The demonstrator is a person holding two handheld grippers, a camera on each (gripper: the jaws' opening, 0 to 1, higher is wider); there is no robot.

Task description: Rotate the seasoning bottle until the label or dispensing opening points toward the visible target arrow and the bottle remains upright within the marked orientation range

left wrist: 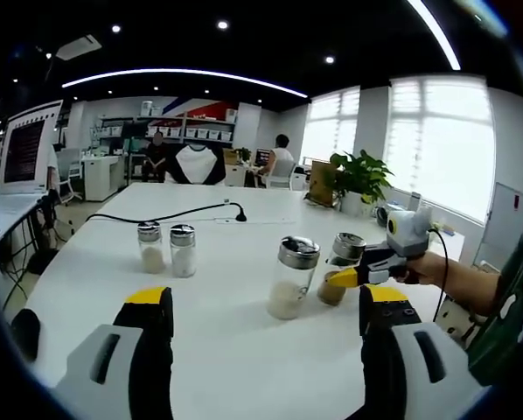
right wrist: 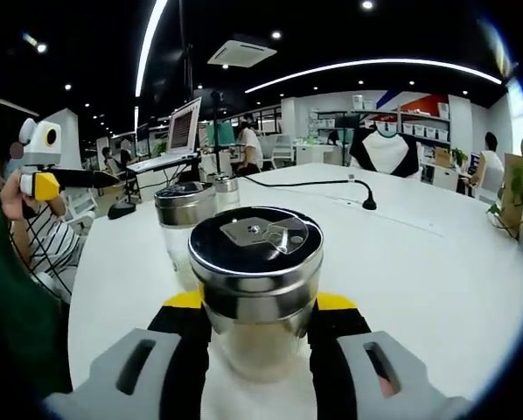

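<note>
A round white table [left wrist: 244, 324] carries four glass seasoning shakers with shiny metal lids. In the left gripper view, the left tool [left wrist: 257, 315] hovers above the table with its black, yellow-tipped jaws spread wide and nothing between them. Ahead of it stands a glass shaker of pale granules [left wrist: 291, 278], upright, and just beside it, to the right in that view, a glass seasoning bottle with brownish contents [left wrist: 339, 268]. The right tool [left wrist: 353, 278] comes in from the right in that view, held by a person's hand [left wrist: 423, 267], its yellow-tipped jaws closed on the sides of that brownish bottle.

In the right gripper view, the same bottle [right wrist: 256, 284] sits upright between the right tool's [right wrist: 256, 302] jaws, which press against its glass body; the metal lid faces the camera with its small flap visible on top. The pale-granule shaker [right wrist: 183, 229] stands just behind it. Further off on the table, well apart from these, two smaller shakers [left wrist: 166, 248] stand side by side, and a black cable [left wrist: 170, 213] trails across the far side.
</note>
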